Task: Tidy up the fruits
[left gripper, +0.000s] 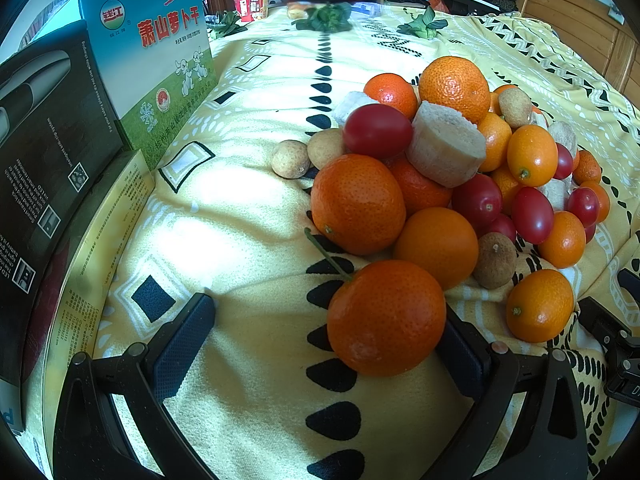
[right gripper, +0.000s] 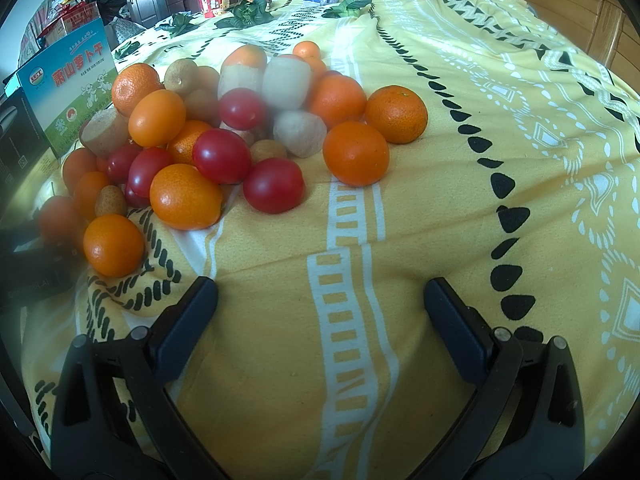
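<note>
While the left gripper (left gripper: 326,328) stands spread around a stemmed mandarin (left gripper: 386,318) at the near edge of the fruit pile (left gripper: 452,168) on the yellow cloth (left gripper: 248,208), the right gripper (right gripper: 320,308) gapes empty. Light, round, soft-skinned: I'd grip its middle gently.

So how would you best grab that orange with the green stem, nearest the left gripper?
Across its round middle, coming straight forward. The orange lies between the open left gripper fingers, its stem pointing away, so the sides are free.
</note>
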Demonstrator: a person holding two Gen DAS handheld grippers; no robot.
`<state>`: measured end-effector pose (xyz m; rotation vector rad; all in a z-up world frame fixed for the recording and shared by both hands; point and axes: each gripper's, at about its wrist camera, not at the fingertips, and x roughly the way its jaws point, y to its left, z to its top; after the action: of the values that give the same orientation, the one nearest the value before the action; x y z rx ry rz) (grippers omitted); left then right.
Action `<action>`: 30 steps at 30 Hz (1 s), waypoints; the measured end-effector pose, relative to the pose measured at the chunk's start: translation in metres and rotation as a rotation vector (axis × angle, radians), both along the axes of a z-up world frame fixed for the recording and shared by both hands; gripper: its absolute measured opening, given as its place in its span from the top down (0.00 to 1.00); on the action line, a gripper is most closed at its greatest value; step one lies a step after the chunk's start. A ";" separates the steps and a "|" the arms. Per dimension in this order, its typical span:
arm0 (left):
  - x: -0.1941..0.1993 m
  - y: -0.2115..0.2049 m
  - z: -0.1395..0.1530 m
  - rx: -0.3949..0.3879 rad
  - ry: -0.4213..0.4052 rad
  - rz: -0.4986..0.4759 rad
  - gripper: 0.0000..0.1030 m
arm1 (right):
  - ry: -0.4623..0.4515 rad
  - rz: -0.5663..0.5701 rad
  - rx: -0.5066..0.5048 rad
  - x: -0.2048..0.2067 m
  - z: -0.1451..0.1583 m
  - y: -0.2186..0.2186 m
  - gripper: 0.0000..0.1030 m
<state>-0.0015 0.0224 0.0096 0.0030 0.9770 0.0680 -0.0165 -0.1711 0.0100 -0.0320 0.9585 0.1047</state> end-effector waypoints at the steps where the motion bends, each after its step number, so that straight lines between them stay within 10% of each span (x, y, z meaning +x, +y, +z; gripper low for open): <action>1: 0.000 0.000 0.000 0.000 0.000 0.000 0.00 | 0.000 0.000 0.000 0.000 0.000 0.000 0.00; 30: 0.000 0.000 0.000 0.001 -0.005 0.001 0.00 | 0.002 -0.001 -0.012 0.000 0.000 0.001 0.00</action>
<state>-0.0020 0.0226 0.0092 0.0032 0.9723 0.0694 -0.0164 -0.1702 0.0095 -0.0429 0.9614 0.0985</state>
